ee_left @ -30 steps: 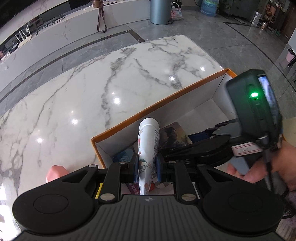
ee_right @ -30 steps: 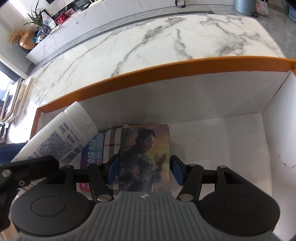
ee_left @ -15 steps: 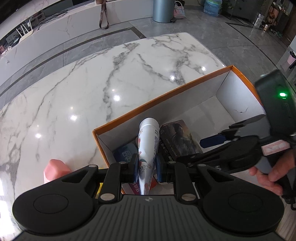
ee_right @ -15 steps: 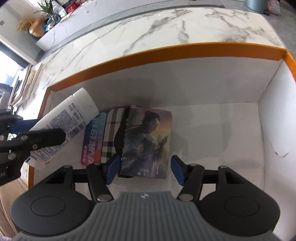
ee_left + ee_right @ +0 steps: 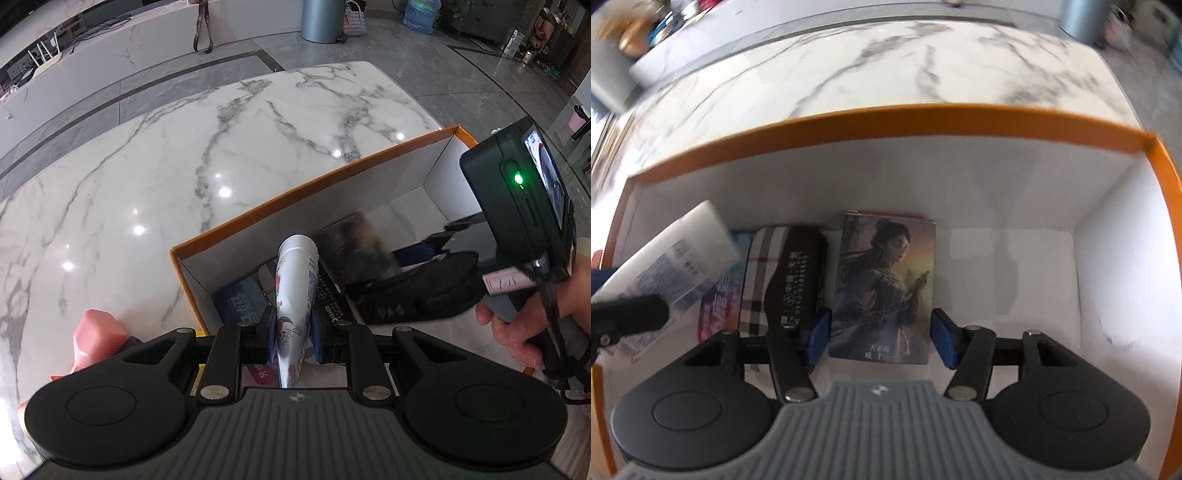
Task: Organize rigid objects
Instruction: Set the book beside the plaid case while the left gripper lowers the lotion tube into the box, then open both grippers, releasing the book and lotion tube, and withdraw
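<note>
Grey tiled floor point(image 5: 461, 85) w/ dark inlay strips ran behind a white marble counter point(image 5: 155, 177) veined in grey; a grey-blue cylinder bin point(image 5: 320, 18) stood on the floor past the counter's far edge.

On the counter, toward its right-hand near corner in the left wrist view, sat an open box point(image 5: 295, 192) w/ orange rim & white inside walls. Contents were crowded at the box's left end; its right half showed only white floor.

Left gripper point(image 5: 293, 328) was clamped on a white tube point(image 5: 297, 280) w/ floral print, both blue pads pressed on the tube's lower part. Tube was tilted, cap end up & pointing at the box's far wall, over the left end of the box; whether its crimped end touched anything, couldn't tell.

Right gripper point(image 5: 881, 338) was inside the box w/ jaws spread apart, 1 blue pad on each side of a picture card box point(image 5: 886, 284) showing a painted figure, a small gap at the right pad; left pad looked v. close, contact unclear. That card box lay flat on the box floor near the far wall.

Just left of it lay a black case point(image 5: 799, 277) w/ white lettering, resting on a plaid pouch point(image 5: 757, 280). Further left, a blue-&-red packet point(image 5: 718, 306), partly under the tube.

A pink object point(image 5: 98, 336) sat on the counter outside the box's left wall, near the counter's front edge.
</note>
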Motion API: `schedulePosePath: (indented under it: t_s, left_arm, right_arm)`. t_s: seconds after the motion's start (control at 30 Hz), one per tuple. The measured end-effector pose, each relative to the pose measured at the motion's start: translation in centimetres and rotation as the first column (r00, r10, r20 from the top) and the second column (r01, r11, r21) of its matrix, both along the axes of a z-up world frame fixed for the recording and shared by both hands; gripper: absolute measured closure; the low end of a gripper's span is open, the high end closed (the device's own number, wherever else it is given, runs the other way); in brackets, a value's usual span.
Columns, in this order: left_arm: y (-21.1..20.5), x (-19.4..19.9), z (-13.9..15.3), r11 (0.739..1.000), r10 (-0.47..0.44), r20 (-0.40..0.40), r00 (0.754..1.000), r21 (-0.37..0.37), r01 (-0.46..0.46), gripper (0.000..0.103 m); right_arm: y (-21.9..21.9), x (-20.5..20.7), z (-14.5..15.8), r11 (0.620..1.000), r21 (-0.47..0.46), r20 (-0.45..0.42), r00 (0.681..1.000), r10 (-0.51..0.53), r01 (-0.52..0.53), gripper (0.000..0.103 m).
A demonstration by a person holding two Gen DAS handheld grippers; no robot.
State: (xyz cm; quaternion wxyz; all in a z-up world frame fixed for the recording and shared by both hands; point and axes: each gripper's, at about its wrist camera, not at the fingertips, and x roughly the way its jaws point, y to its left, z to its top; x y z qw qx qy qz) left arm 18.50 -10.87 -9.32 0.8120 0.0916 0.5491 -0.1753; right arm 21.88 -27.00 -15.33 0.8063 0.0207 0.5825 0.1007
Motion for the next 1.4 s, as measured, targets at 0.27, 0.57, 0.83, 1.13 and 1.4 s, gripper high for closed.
schedulePosePath:
  t_s: [0.27, 0.57, 0.83, 1.13, 1.4]
  left_arm:
    - [0.1, 0.1, -0.3, 1.0, 0.004, -0.006, 1.0, -0.007, -0.004, 0.082]
    - [0.0, -0.7, -0.2, 0.999, 0.004, -0.05, 0.999, -0.048, -0.006, 0.082]
    - [-1.9, -2.1, -0.4, 0.999, -0.035, -0.101, 0.994, -0.03, 0.032, 0.081]
    - [-2.4, -4.1, -0.6, 0.995, -0.094, -0.111, 0.989, 0.009, 0.096, 0.098]
    - [-1.3, -5.0, 0.5, 0.998, -0.058, -0.085, 0.995, 0.03, 0.061, 0.097]
  right_arm:
    - [-0.8, -0.1, 0.4, 0.997, 0.073, 0.004, 1.0, 0.014, -0.015, 0.048]
    - [-1.4, -1.2, 0.9, 0.997, 0.063, 0.03, 0.999, -0.043, 0.041, 0.06]
    - [-2.4, -5.9, 4.3, 0.991, 0.118, 0.097, 0.993, -0.073, 0.061, 0.061]
    - [-2.6, -9.4, 4.4, 0.979, 0.162, 0.095, 0.985, -0.141, 0.125, 0.061]
    - [-1.3, -10.7, 3.4, 0.967, 0.236, 0.062, 0.992, -0.11, 0.092, 0.061]
